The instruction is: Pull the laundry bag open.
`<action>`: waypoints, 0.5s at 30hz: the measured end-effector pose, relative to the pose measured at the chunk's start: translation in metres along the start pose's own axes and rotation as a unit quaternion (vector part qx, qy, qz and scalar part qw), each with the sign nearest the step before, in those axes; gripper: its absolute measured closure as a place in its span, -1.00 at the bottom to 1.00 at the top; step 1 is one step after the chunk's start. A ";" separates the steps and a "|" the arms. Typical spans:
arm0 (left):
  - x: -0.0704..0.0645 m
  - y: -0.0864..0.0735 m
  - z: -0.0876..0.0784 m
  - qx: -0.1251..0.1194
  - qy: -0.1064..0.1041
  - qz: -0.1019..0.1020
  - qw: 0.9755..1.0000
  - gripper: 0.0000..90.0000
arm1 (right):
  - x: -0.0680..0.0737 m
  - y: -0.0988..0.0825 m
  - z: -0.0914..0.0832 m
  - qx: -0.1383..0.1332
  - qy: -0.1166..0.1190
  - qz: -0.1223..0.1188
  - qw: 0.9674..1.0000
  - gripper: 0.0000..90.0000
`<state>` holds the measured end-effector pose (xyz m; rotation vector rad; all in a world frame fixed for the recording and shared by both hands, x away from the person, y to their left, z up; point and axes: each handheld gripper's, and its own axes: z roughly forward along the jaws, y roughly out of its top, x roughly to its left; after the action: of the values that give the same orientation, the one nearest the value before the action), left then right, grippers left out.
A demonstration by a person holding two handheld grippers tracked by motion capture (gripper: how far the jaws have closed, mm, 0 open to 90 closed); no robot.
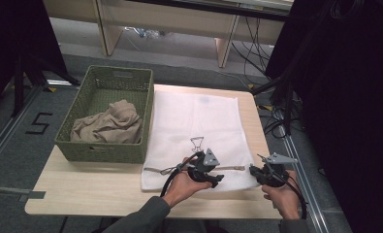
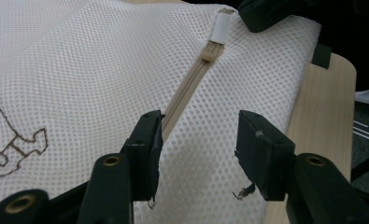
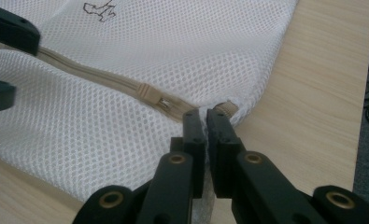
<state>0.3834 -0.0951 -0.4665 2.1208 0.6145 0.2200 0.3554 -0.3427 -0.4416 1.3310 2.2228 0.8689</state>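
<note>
A white mesh laundry bag lies flat on the table, with a beige zipper running along its near edge. My left gripper hovers low over the bag with its jaws apart; the zipper passes just beside its left jaw and nothing is pinched. In the high view the left gripper points right along the bag's near edge. My right gripper is shut on the bag's mesh at the zipper's end, by the near right corner. The zipper pull sits just left of those jaws.
A green woven basket stands on the table's left side and holds a crumpled beige cloth. Bare wooden tabletop lies in front of the basket. Dark stands and cables crowd the floor to the right.
</note>
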 end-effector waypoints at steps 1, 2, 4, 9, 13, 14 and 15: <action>0.001 0.001 0.003 0.001 0.002 0.000 1.000 0.15 | 0.000 0.001 -0.001 -0.003 0.002 -0.001 1.000 0.96; 0.002 0.003 0.006 0.002 0.003 -0.001 1.000 0.15 | 0.002 0.002 -0.002 -0.004 0.002 0.000 1.000 0.96; 0.002 0.004 0.008 0.001 0.003 -0.001 1.000 0.17 | 0.003 0.004 -0.004 -0.008 0.000 -0.005 1.000 0.96; -0.002 0.017 0.024 0.004 0.004 0.021 1.000 0.26 | 0.009 0.009 -0.008 -0.020 0.002 -0.022 1.000 0.96; -0.006 0.025 0.032 0.008 0.000 0.040 0.999 0.36 | 0.013 0.010 -0.009 -0.020 0.001 -0.030 0.999 0.96; -0.007 0.026 0.035 0.009 0.002 0.045 0.999 0.37 | 0.014 0.011 -0.010 -0.021 0.001 -0.029 0.999 0.96; -0.007 0.028 0.037 0.011 0.001 0.051 0.999 0.39 | 0.015 0.012 -0.010 -0.023 0.003 -0.031 0.999 0.96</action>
<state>0.4004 -0.1386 -0.4656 2.1749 0.5118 0.2725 0.3499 -0.3285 -0.4263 1.2334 2.2214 0.8970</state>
